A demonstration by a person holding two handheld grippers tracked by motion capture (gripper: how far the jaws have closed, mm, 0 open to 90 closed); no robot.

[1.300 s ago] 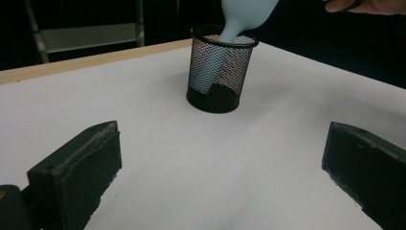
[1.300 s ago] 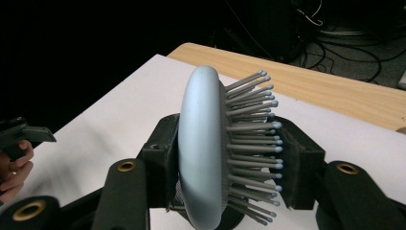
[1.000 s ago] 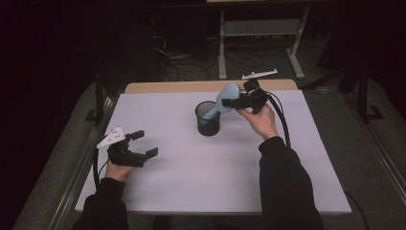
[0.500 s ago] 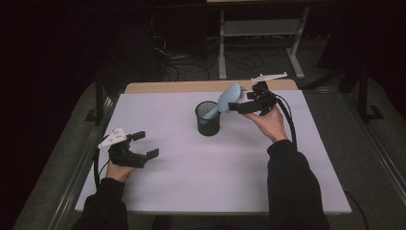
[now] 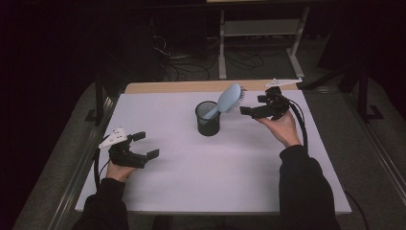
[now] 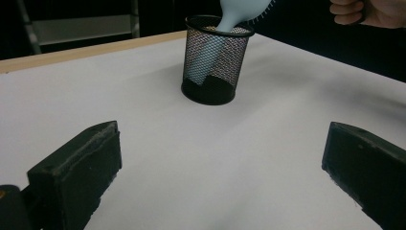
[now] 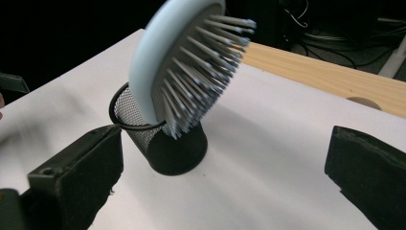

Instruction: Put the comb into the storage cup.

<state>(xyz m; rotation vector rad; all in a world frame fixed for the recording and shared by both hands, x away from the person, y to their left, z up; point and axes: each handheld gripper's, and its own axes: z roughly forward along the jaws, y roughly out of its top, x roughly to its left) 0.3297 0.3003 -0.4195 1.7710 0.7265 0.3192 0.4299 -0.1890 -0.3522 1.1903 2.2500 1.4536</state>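
Right gripper: jaws standing wide apart, having just been opening, nothing between them; sitting just right of the hairbrush. Hairbrush is leaning handle-down in the black mesh cup, head jutting over the rim, bristles facing right. Left gripper: spread wide, empty, resting near the white table corner, well apart from the cup.

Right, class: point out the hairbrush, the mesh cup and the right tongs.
hairbrush (image 7: 191, 72), right gripper view, on its bristles.
mesh cup (image 6: 215, 57), left gripper view, on its wire wall.
right tongs (image 5: 256, 106), high view, midway between the tips.
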